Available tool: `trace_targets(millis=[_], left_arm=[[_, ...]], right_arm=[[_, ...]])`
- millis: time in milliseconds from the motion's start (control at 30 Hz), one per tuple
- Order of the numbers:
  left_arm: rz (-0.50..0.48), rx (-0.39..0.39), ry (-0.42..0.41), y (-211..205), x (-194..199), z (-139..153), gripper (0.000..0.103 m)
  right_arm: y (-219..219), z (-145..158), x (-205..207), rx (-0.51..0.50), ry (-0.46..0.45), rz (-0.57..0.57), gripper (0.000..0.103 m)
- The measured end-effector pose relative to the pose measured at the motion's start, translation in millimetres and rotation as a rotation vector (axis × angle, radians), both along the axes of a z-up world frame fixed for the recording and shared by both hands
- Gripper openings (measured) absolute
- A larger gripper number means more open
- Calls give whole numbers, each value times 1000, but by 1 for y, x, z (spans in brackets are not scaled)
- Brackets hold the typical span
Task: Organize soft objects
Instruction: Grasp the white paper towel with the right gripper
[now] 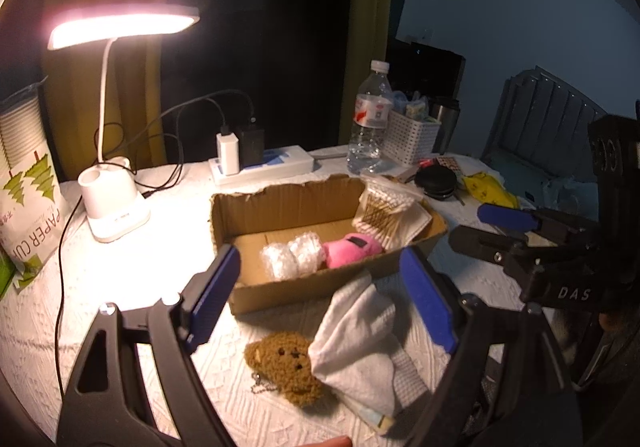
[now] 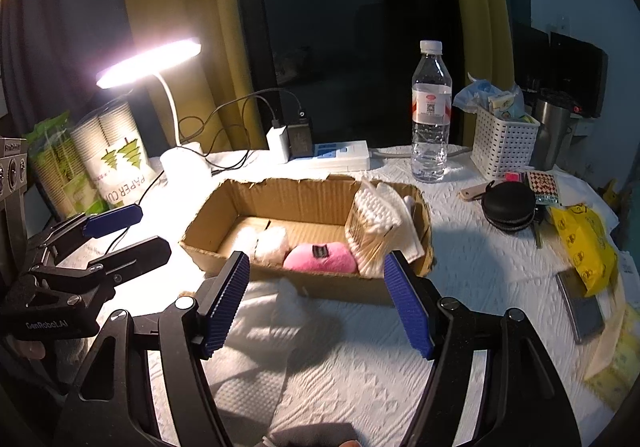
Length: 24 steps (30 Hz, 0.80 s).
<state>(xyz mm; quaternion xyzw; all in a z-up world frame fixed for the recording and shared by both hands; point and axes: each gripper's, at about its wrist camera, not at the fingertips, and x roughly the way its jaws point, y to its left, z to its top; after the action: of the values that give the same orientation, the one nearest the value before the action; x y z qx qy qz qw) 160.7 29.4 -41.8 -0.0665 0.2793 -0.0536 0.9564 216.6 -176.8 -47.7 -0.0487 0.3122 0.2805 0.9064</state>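
White folded cloth (image 1: pixel 360 343) lies on the table (image 1: pixel 120 327) just in front of the cardboard box (image 1: pixel 280 287), one peak leaning against the box's near wall. Brown plush bear (image 1: pixel 286 367) touches its left edge, partly tucked under it, small bead chain trailing off the bear.

Handling, my read: cloth is light, limp, no stiffness — it will drape and unfold if picked by a corner. Best bite looks like the raised fold near the top, pinching several layers at once. Bear is light, squashy, fuzzy, so no slip issue; grab across the body, not the chain.

Already in the box: two white fluffy balls (image 1: pixel 292 257), a pink plush (image 1: pixel 352 247), and a pack of cotton swabs (image 1: pixel 380 207) leaning at the right end with another white cloth behind it. Floor space left in the back half.

Left gripper (image 1: pixel 320 299): wide apart, empty, hovering over cloth and bear, right finger just above the cloth. Right gripper (image 2: pixel 320 299): also wide, empty, aimed at the box's near wall, cloth (image 2: pixel 280 327) below it.

Surroundings: lit desk lamp (image 1: pixel 116 207) left, power strip (image 1: pixel 264 167) behind the box, water bottle (image 1: pixel 370 119) and white basket (image 1: pixel 412 139) back right, black round pouch (image 1: pixel 436 183) and yellow bag (image 1: pixel 488 187) at right. Paper cup sleeve (image 1: pixel 28 187) far left.

Risk: cloth snagging the box's torn rim on the way in.
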Motion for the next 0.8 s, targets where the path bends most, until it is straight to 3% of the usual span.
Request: trace_targets(millis=[333,800], left_arm=[[23,-21,27,9,-25,-19,84],[79,-65,90,45,-46,-59,84]], right_arm=[[13,-28,-20,-30,55,32,73],[68,-78,-33,-113,162,129,73]])
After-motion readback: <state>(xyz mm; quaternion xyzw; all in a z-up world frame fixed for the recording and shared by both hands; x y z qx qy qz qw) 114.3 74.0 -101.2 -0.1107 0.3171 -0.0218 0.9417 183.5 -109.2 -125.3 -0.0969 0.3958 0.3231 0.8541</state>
